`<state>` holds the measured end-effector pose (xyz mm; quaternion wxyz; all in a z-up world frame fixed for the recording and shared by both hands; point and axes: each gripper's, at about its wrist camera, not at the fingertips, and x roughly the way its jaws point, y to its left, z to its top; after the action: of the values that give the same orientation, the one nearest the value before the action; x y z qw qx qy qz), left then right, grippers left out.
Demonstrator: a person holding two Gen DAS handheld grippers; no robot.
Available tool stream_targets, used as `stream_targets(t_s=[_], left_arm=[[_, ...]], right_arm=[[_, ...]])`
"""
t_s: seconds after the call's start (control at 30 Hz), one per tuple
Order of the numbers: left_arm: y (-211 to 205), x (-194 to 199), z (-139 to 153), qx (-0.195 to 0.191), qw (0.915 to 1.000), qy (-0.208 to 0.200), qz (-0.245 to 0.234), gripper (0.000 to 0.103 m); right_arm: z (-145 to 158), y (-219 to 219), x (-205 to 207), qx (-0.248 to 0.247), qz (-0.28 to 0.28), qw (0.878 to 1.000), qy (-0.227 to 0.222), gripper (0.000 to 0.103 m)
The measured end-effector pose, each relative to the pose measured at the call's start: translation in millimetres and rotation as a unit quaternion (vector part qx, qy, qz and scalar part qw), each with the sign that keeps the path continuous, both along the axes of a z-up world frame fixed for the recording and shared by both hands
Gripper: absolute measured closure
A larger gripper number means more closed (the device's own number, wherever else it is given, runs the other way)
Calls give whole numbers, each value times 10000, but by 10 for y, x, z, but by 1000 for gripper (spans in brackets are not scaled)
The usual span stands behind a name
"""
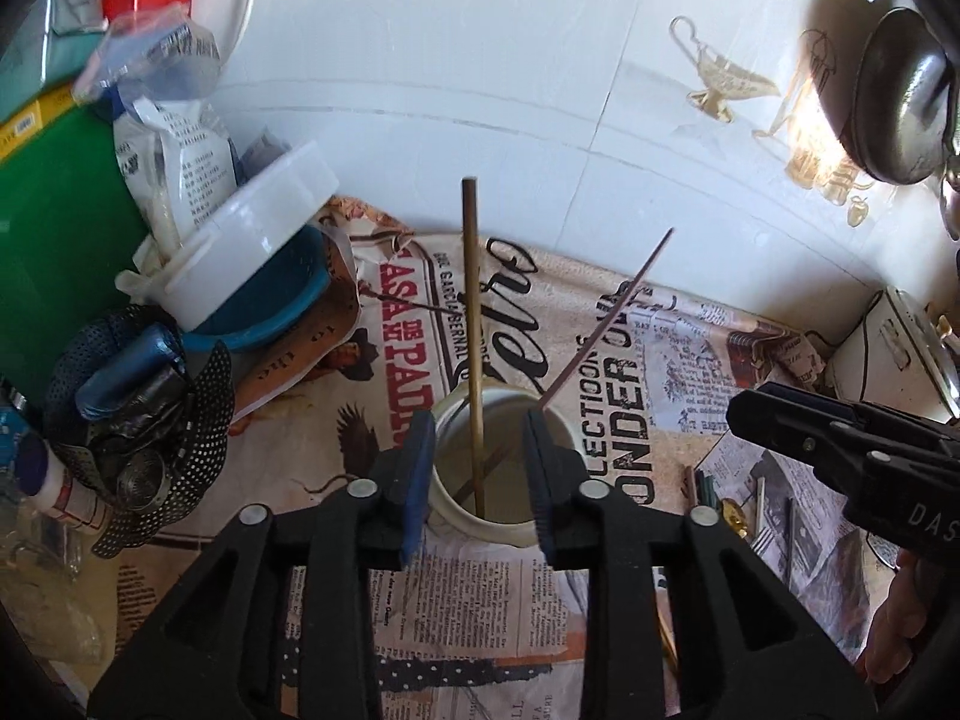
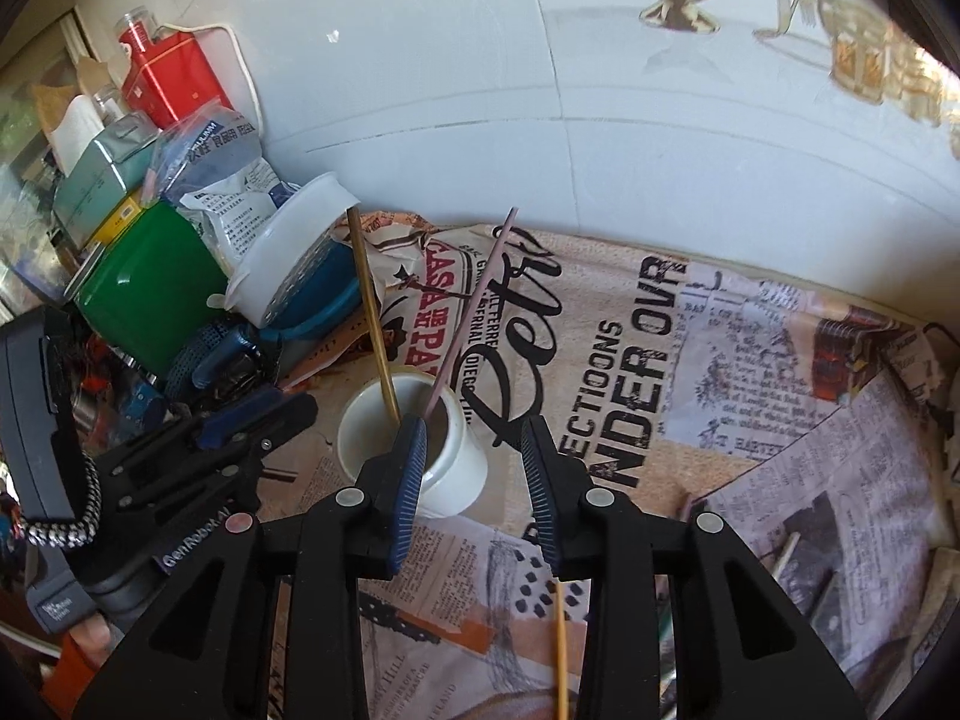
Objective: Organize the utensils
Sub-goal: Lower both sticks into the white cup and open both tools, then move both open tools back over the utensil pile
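A white cup (image 1: 447, 495) stands on the newspaper-print cloth with two chopsticks upright in it: a brown one (image 1: 471, 300) and a thin purple one (image 1: 606, 318) that leans right. My left gripper (image 1: 477, 426) hovers just above the cup, open, and its pads touch neither stick. In the right wrist view the same cup (image 2: 456, 480) and the sticks (image 2: 372, 300) sit just left of my right gripper (image 2: 474, 429), which is open with nothing between its pads. A yellow chopstick (image 2: 561, 648) lies on the cloth below it. Several loose utensils (image 1: 732, 510) lie to the right.
Clutter crowds the left: a green tin (image 1: 54, 228), a white tub over a blue bowl (image 1: 258, 240) and a black perforated steamer (image 1: 168, 420). A tiled wall (image 1: 480, 60) closes the back. A metal ladle (image 1: 900, 102) hangs at upper right, and a white box (image 1: 888, 348) stands below it.
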<state>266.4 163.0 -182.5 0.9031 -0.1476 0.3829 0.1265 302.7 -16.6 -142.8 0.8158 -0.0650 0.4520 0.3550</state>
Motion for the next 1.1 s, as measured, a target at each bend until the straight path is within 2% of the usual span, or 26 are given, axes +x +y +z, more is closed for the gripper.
stream_targets(t_s=[0.27, 0.33, 0.43, 0.6, 0.83, 1.1], left_arm=[[-369, -129, 366, 201, 9992, -346, -35, 52], [-478, -149, 422, 237, 9989, -394, -77, 43], [-650, -185, 484, 267, 9986, -448, -119, 32], [-930, -192, 484, 486, 9976, -470, -139, 15], [-1263, -135, 269, 452, 9984, -234, -254, 13], [-1510, -28, -250, 422, 9977, 408, -342, 13]], right_arm=[[326, -429, -166, -11, -74, 9985, -544, 68], [396, -556, -193, 15, -111, 9978, -648, 66], [461, -739, -215, 50, -201, 9969, -755, 59], [473, -1055, -232, -62, -407, 9953, -876, 58], [317, -1511, -209, -282, -729, 9943, -727, 58], [-41, -1951, -111, -663, -1035, 9920, -288, 58]])
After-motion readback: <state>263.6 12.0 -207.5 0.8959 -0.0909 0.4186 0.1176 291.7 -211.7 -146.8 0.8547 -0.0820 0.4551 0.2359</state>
